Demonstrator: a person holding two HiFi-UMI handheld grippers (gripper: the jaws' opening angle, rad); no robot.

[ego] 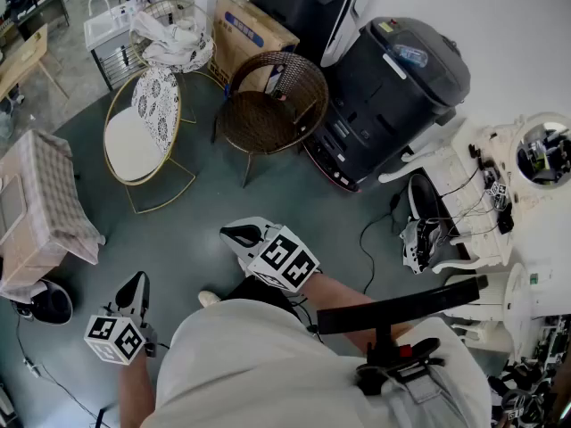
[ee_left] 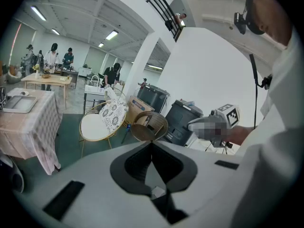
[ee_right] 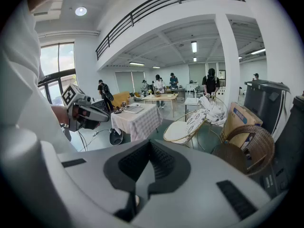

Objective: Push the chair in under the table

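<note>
Both grippers hang low in front of the person, well short of the furniture. The left gripper sits at the lower left of the head view, and in its own view the jaws are clenched with nothing between them. The right gripper is further forward, near the middle, and its own view also shows the jaws pressed together on nothing. Across the grey-green floor, a gold-framed chair with a white round seat and a patterned cushion against its back stands just beside the cloth-covered tabletop, at the left edge of the head view. The chair stands clear of the tabletop, not under it. The left gripper view shows the same chair to the right of the checked cloth, and the right gripper view shows it beyond the tabletop. A brown wicker chair stands to the right of the gold one, near a cardboard box and large black bins. Neither gripper touches either chair.
</note>
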